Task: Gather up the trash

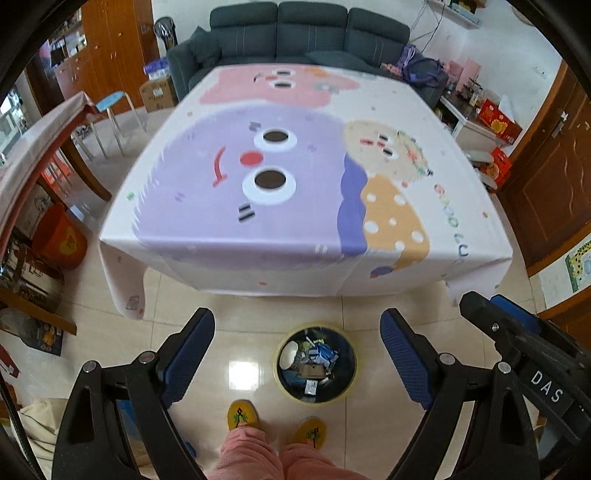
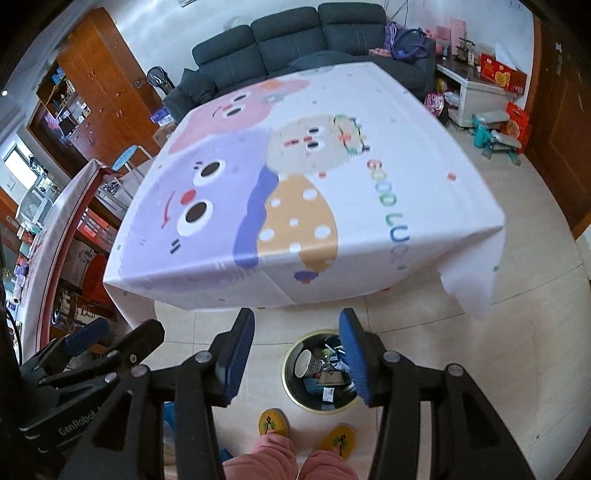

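Tiled floor: one bin, two slippers.

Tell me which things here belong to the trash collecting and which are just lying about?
Part of the job:
- round dark trash bin with yellow rim, holding wrappers and a paper cup
- cartoon-print tablecloth table

Just lying about:
- dark grey fabric sofa
- blue-topped stool
- red printed boxes
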`<state>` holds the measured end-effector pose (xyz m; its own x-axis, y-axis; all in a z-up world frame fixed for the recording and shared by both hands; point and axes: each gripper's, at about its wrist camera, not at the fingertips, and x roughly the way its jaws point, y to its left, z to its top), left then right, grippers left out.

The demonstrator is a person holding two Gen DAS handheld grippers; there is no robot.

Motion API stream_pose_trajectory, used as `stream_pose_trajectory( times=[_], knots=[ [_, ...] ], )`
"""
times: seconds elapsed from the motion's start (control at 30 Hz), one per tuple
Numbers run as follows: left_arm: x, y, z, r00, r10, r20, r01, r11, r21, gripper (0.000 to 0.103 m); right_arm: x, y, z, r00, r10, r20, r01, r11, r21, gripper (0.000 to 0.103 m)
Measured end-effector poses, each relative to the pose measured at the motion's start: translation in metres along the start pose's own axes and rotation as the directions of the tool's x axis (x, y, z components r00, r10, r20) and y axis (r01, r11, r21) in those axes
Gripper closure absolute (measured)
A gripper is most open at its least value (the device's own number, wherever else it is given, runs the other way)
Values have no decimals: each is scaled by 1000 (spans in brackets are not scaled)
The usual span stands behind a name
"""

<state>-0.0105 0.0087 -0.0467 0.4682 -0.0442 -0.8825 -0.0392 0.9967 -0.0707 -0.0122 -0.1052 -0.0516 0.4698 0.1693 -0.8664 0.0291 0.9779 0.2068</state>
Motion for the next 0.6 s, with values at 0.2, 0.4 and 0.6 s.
stream_pose_trajectory(
  times=[0.2,0.4,0.6],
  knots=[
    [-26,-5,7,998,11,55,-11,1000,-3,13,-22,12,10,999,-8,39,9,999,-33,55],
    [-38,-10,14,995,26,93,-27,1000,10,13,-35,19,15,997,-12,70,17,998,-68,55],
    [-44,-12,16,994,30,105,-31,1000,6,13,-42,20,17,995,-19,95,27,996,-80,54]
  ],
)
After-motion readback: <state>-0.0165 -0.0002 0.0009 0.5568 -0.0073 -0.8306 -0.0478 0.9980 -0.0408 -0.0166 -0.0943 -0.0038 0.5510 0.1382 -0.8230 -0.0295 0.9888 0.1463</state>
